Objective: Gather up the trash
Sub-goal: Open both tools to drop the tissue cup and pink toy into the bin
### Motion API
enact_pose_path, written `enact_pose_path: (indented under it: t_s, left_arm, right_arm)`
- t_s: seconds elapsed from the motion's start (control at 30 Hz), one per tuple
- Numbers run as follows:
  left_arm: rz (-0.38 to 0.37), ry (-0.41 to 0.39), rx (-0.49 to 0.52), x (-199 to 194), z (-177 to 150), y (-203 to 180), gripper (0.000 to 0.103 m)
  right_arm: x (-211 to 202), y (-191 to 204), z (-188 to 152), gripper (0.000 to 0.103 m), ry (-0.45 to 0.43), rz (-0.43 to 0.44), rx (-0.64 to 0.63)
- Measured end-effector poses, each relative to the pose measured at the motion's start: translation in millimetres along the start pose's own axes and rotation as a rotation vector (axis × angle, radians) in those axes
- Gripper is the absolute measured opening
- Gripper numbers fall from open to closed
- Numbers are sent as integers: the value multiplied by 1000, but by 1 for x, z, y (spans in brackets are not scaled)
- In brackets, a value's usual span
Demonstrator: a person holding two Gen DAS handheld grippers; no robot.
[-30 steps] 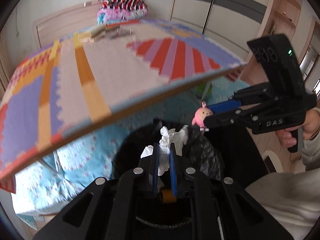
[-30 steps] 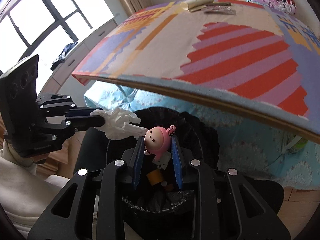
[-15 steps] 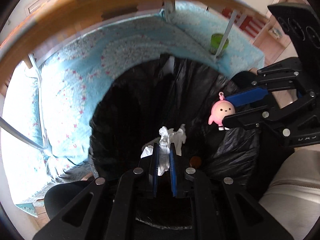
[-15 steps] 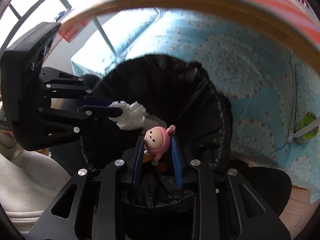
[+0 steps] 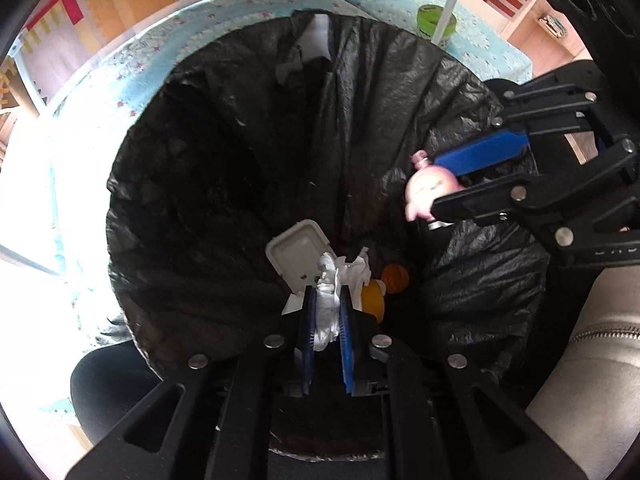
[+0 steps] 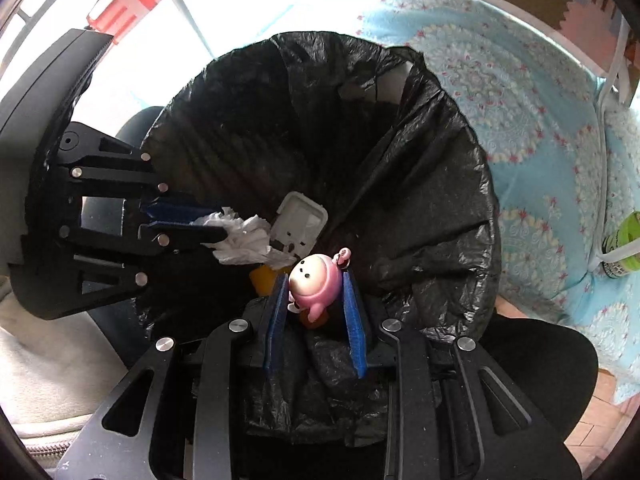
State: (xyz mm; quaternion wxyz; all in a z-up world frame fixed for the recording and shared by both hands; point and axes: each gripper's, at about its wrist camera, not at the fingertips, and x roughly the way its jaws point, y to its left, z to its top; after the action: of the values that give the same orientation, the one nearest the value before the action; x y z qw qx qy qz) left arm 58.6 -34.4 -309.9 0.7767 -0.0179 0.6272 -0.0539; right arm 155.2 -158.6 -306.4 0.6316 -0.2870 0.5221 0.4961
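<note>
The left gripper (image 5: 328, 312) pinches a crumpled tissue (image 5: 332, 292) low in the frame, over the black trash bag (image 5: 224, 184). The right gripper (image 6: 316, 300) clamps a pink toy (image 6: 314, 284), also above the bag. If the tissue sticks to a pad on release, it may drop outside the rim.

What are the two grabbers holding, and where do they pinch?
The left gripper pinches a crumpled white tissue by its near end. The right gripper squeezes the pink toy figure at its sides, over the black trash bag.
</note>
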Motion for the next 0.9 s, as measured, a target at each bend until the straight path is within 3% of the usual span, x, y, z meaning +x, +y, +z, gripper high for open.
enact_pose_path:
  t_s: [0.23,0.27,0.33,0.37,0.63,0.9]
  left_arm:
    - [-18,-2,3,-3,2,-7,14]
    - [-25,-3,2,-5,2,-8,18]
    - [-25,-25,-1,-11,1,-7,49]
    - [-27,-40,-4,-14,1,-7,53]
    - [-31,-92,-24,-40,-1,-12,54]
    - [-13,-207,-35,-85,2,-10,54]
  right_arm:
    - [-1,0,1,35,-12,8,4]
    - [-2,0,1,35,-14,7,5]
    - [-5,-1,3,35,-23,6,6]
    - [-8,-2,3,35,-30,4,9]
    - [-27,-3,1,35,-78,-15,13]
    - [-57,0,0,35,-151,-33,7]
